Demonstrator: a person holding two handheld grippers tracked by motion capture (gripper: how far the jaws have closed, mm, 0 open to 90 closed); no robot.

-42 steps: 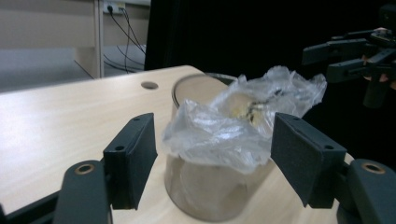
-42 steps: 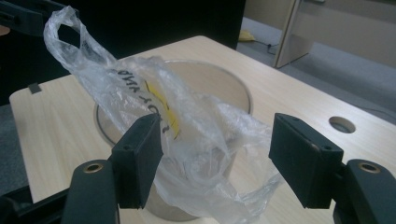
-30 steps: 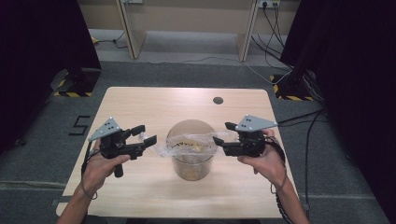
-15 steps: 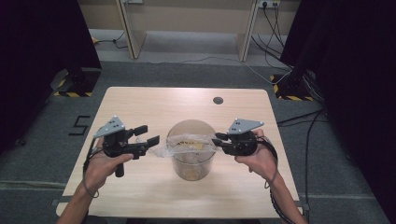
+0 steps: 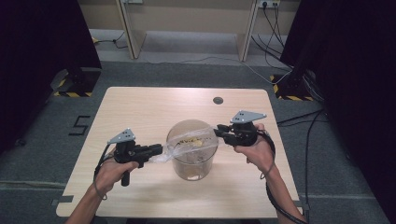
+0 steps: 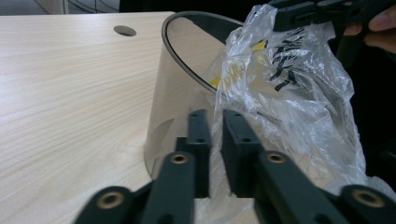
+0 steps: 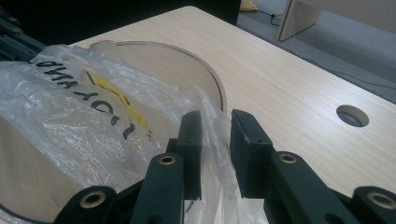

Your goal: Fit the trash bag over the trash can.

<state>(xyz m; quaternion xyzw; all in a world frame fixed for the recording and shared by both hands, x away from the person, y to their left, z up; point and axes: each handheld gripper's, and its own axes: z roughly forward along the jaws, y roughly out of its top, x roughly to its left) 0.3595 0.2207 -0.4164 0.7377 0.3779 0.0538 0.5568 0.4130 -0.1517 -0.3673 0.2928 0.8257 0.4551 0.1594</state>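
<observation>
Both tongs have just closed on the crinkled clear plastic bag (image 5: 187, 142) with black lettering and a yellow mark. The left tongs (image 5: 156, 150) have dropped lower and pinch its edge, nearly shut. The right tongs (image 5: 220, 130) clamp the opposite edge with a narrow gap. The bag now stretches between them, draped over the rim of the round translucent plastic bucket (image 5: 192, 163) on the pale wooden surface (image 5: 140, 107). It looks ready to be spread as a liner
</observation>
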